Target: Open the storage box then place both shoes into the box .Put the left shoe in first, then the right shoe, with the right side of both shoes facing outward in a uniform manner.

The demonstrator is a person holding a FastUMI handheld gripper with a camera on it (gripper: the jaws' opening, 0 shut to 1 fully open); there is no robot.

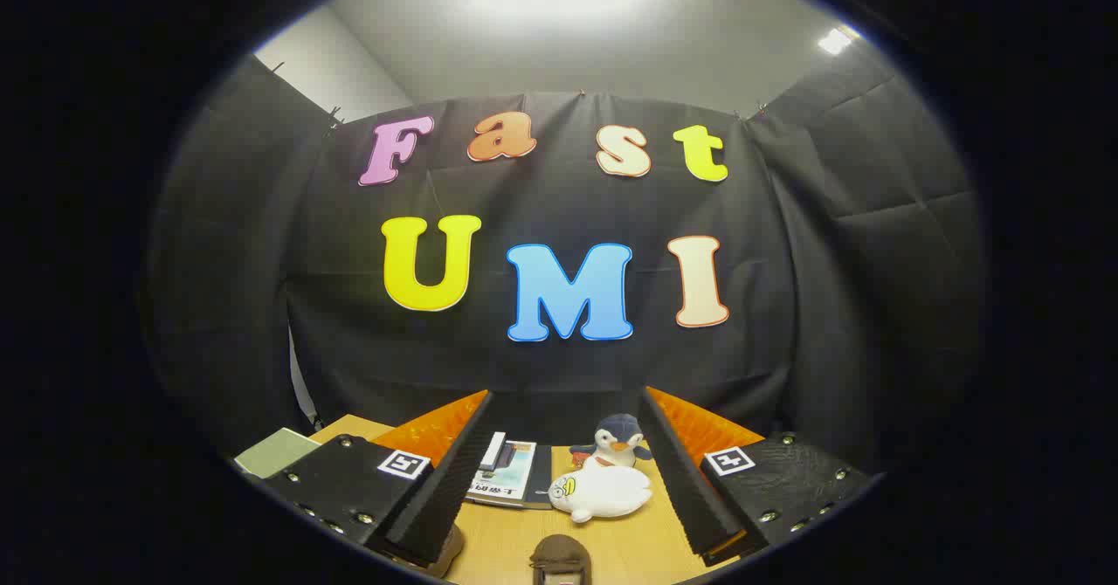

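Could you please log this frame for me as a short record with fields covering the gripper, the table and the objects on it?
gripper: gripper open, fingers spread wide, holding nothing
surface: wooden table
between fingers: white plush toy lying on the table, penguin plush just behind it
beside plush: book lying flat, a small white item on top
near edge: brown object close to the fingers, partly cut off, identity unclear
far side: green item at the table edge
backdrop: black cloth wall
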